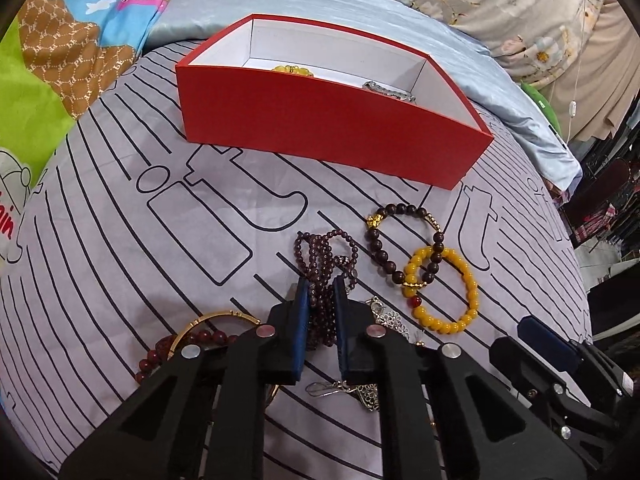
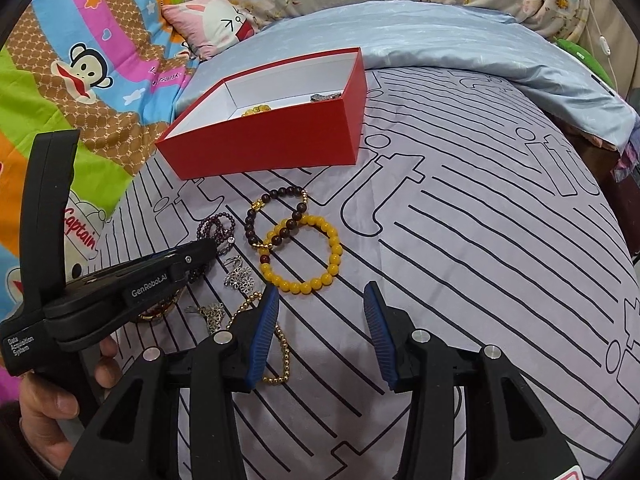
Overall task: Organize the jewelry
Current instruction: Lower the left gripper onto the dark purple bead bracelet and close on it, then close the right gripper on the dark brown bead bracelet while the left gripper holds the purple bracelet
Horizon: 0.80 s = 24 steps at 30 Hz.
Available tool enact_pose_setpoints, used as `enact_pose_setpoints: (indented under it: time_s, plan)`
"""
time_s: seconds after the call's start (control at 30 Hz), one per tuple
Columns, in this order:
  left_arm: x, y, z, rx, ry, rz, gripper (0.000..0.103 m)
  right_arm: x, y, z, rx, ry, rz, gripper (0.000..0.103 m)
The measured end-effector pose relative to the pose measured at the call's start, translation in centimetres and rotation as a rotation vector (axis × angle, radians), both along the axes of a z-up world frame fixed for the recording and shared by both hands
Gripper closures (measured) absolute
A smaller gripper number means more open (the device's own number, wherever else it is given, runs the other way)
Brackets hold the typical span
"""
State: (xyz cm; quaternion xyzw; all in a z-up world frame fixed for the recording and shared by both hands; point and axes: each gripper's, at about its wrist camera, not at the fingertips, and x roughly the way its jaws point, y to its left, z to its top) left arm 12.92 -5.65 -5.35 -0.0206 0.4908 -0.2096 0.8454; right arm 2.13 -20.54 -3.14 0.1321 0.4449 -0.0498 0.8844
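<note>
- While left hand-held gripper (image 1: 321,304) pinches the dark garnet-bead strand (image 1: 320,264), open red cardboard box (image 1: 320,120) lies straight ahead.
- Right hand-held gripper (image 2: 322,320): wide open, empty.

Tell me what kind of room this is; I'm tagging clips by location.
Likely a bedroom, on a bed: a printed sheet under the jewelry, a cartoon quilt beside it, and a bunny pillow behind the red box.

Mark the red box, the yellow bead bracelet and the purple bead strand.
red box (image 1: 320,128): left wrist view, on its near outer wall.
yellow bead bracelet (image 2: 334,258): right wrist view, on a bead at its right side.
purple bead strand (image 1: 320,312): left wrist view, on the bunch between the left gripper's pads.
</note>
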Motion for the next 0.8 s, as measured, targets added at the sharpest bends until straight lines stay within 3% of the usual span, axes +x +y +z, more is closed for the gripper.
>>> enact_pose_setpoints:
  time_s: [0.3, 0.8]
  plan:
    - [-0.6, 1.9, 2.1, -0.025, -0.033, 0.027, 0.094, 2.4, 0.8, 0.1, 0.005, -0.008, 0.03, 0.063]
    - [-0.2, 2.9, 2.8, -0.014, -0.042, 0.047, 0.093, 8.4, 0.8, -0.9, -0.029, 0.006, 0.046, 0.084]
